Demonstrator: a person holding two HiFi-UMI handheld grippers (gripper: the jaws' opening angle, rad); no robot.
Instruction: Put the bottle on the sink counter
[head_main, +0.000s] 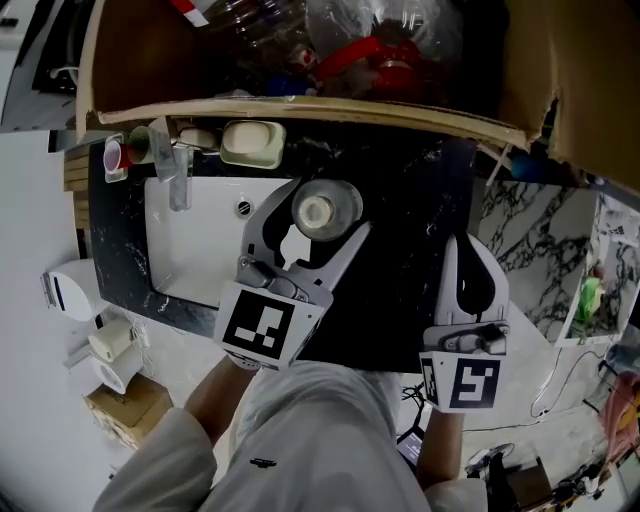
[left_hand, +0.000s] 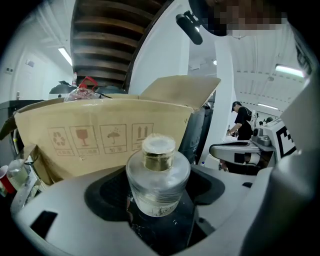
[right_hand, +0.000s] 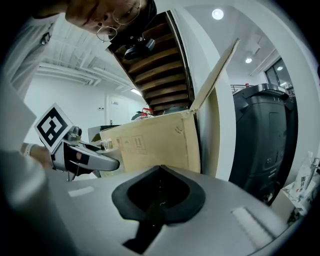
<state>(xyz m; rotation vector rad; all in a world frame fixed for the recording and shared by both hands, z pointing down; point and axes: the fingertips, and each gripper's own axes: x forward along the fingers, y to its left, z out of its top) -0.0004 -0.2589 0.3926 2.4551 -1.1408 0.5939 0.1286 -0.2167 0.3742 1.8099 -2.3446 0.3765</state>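
Glass first, head view: clamping the clear bottle (head_main: 316, 213) upright in the left gripper (head_main: 328, 207), jaws spread only as wide as its body and pinching its sides. Holding it over the black marble sink counter (head_main: 410, 190), just right of the white basin (head_main: 200, 240) and in front of the cardboard box (head_main: 300, 60). Holding the right gripper (head_main: 467, 247) well apart to the side, jaws pressed together on nothing. Judging the step as the set-down itself (release not yet made).

Left gripper view: looking along the jaws at the pale cap and gold collar, bottle standing between the pads, dark speckled stone showing under its base. Not managing to tell whether the base is touching the stone or hanging just above.

Right gripper view: showing only closed jaws, the box wall and a dark bin (right_hand: 265, 140) beyond.

Next move, as a judgement: calling for lowering straight until the base sits flat, then parting the jaws evenly and backing off without brushing the shoulders (round glass, probably easy to tip).

Hard to read: box contents smeared behind plastic; bottle label too small; lower body masked from above by its own cap.
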